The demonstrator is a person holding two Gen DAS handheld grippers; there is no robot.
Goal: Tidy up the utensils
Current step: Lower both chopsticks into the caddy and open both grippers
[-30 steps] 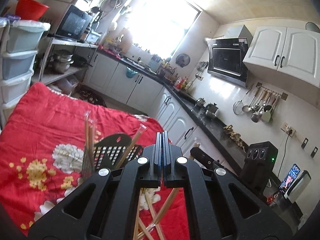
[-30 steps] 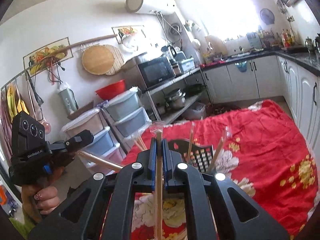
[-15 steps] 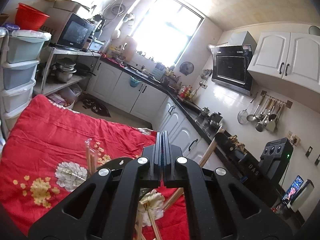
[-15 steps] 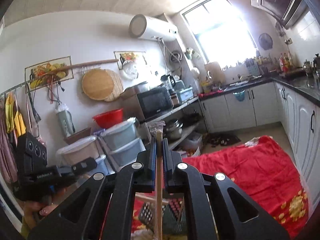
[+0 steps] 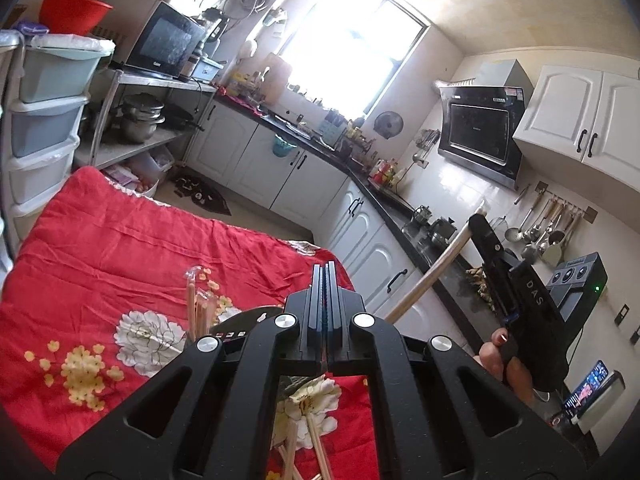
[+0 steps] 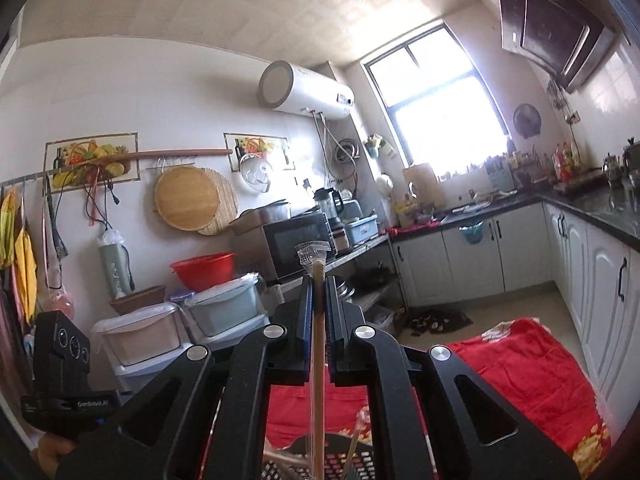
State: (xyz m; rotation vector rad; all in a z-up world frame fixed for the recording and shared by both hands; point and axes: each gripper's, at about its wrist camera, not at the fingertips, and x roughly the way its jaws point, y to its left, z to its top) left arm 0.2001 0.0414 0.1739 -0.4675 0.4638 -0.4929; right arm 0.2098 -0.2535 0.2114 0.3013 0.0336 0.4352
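At centre of the right wrist view, right gripper [image 6: 319, 300] clamps a wrapped chopstick [image 6: 318, 344], prob. lifted clear to drop into the black basket [image 6: 340, 460] at bottom edge. Left gripper [image 5: 326, 312] is closed w/ nothing in it; more chopsticks [image 5: 196, 312] stand centre-left on red cloth [image 5: 100, 248].

The black basket [image 5: 234, 322] is mostly hidden behind the left gripper [image 5: 325, 280], only a sliver of rim showing. Loose chopsticks [image 5: 316, 450] run off the bottom edge, their ends lost. In the right wrist view, the wrapped chopstick [image 6: 318, 344] drops below the right gripper [image 6: 319, 292] and its lower end is cut off at the frame's foot. The basket [image 6: 344, 460] there is half covered and cropped. The hand [image 5: 506, 364] on the far gripper shows only fingertips. Bottles along the counter [image 6: 592, 200] are too small to identify.
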